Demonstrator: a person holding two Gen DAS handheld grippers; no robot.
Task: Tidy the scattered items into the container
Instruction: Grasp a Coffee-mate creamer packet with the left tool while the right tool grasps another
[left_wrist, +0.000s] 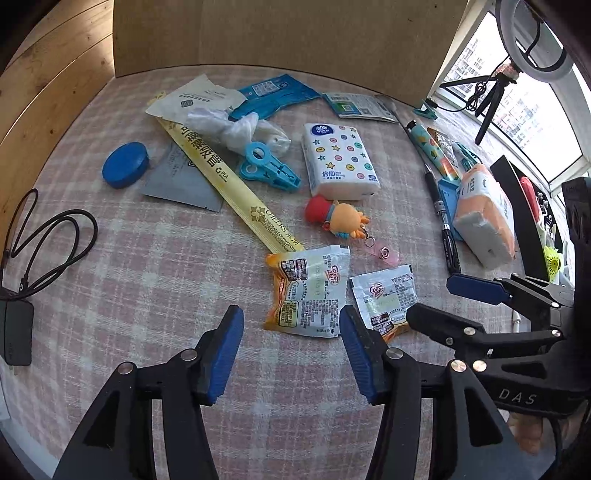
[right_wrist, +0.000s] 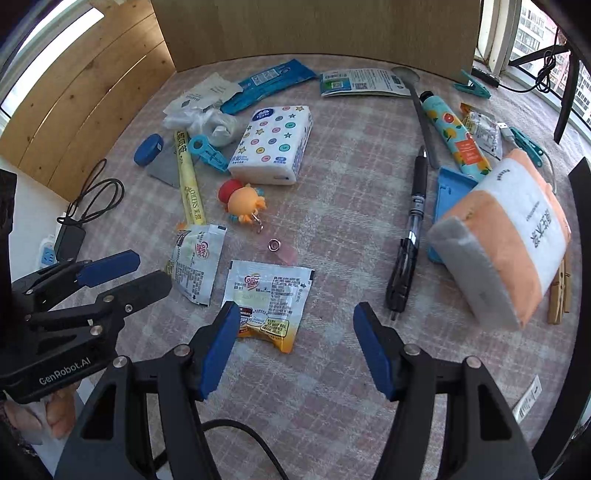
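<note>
Gaping empty, both tongs (left_wrist: 291, 349) (right_wrist: 291, 345) hover near two creamer sachets (right_wrist: 271, 295).

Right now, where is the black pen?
In the right wrist view the black pen lies right of centre on the checked cloth, just left of the blue tray and orange tissue pack.
</note>
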